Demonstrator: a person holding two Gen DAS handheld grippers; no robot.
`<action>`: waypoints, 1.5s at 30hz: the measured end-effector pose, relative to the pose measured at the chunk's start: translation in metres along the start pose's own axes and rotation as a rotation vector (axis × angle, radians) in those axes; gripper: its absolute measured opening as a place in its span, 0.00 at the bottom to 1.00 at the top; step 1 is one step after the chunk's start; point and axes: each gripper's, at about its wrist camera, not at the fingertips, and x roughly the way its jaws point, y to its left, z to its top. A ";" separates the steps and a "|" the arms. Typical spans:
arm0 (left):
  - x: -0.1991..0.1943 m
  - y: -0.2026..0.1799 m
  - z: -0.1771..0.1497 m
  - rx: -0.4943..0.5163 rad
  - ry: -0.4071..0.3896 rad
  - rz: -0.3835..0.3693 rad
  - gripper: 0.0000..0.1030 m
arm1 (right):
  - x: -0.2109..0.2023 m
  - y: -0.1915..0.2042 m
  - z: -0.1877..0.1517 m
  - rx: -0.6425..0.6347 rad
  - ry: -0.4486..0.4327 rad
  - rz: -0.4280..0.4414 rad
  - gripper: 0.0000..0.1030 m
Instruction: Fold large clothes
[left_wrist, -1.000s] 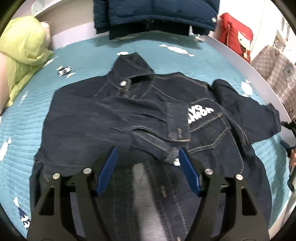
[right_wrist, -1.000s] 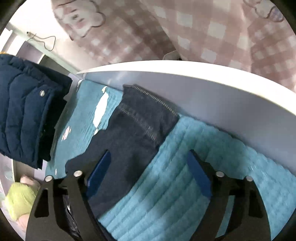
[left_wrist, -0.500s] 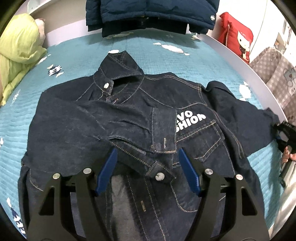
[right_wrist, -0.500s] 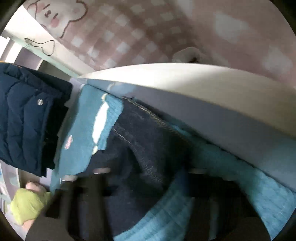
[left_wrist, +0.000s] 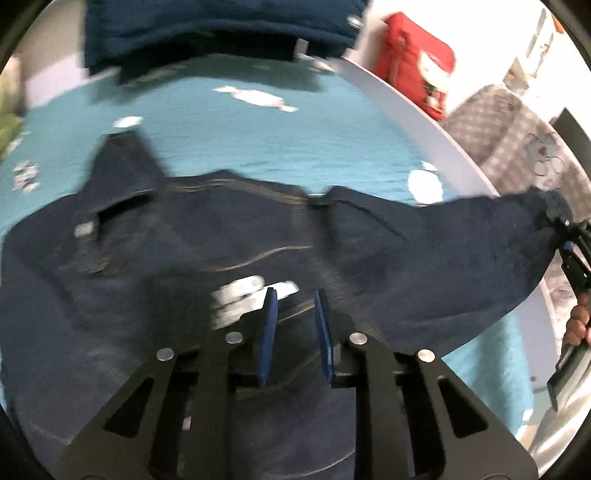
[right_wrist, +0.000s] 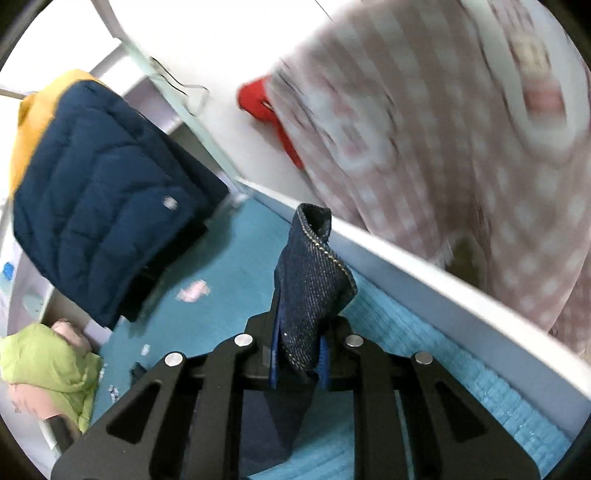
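Your right gripper (right_wrist: 298, 354) is closing on the cuff (right_wrist: 314, 273) of the denim jacket's sleeve: in the right wrist view the dark cloth stands bunched between the two blue pads, filling the lower middle of the frame and rising up toward the centre, its stitched edge curling over at the top. The pads press on the cloth, so you have it gripped.

In the left wrist view the denim jacket (left_wrist: 184, 266) lies spread on the bed (left_wrist: 229, 140), covering the middle and lower left of the frame over the teal bedspread. The picture is blurred by motion. The jacket's sleeve (left_wrist: 461, 251) stretches out to the right edge, lifted off the bed, and ends at your right gripper (left_wrist: 565, 229), with part of your right hand (left_wrist: 578, 321) showing just below it.

Your left gripper (left_wrist: 293, 299) sits at the lower middle of that frame, over the jacket's front near a white printed patch. Its jaws are closing and stand narrow, with denim showing in the gap, but the blur keeps me from telling whether the pads pinch any cloth.

A navy padded coat (right_wrist: 107, 206) hangs at the upper left of the right wrist view. A checked pink blanket (right_wrist: 443, 129) fills the upper right.
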 end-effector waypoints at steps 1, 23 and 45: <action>0.009 -0.007 0.003 0.000 0.005 -0.027 0.19 | -0.003 0.005 0.003 -0.010 -0.008 0.011 0.14; 0.087 -0.013 0.008 -0.026 0.138 0.008 0.07 | -0.020 0.215 -0.070 -0.321 0.145 0.333 0.14; -0.100 0.234 -0.054 -0.329 -0.014 0.383 0.08 | 0.069 0.339 -0.254 -0.449 0.531 0.370 0.14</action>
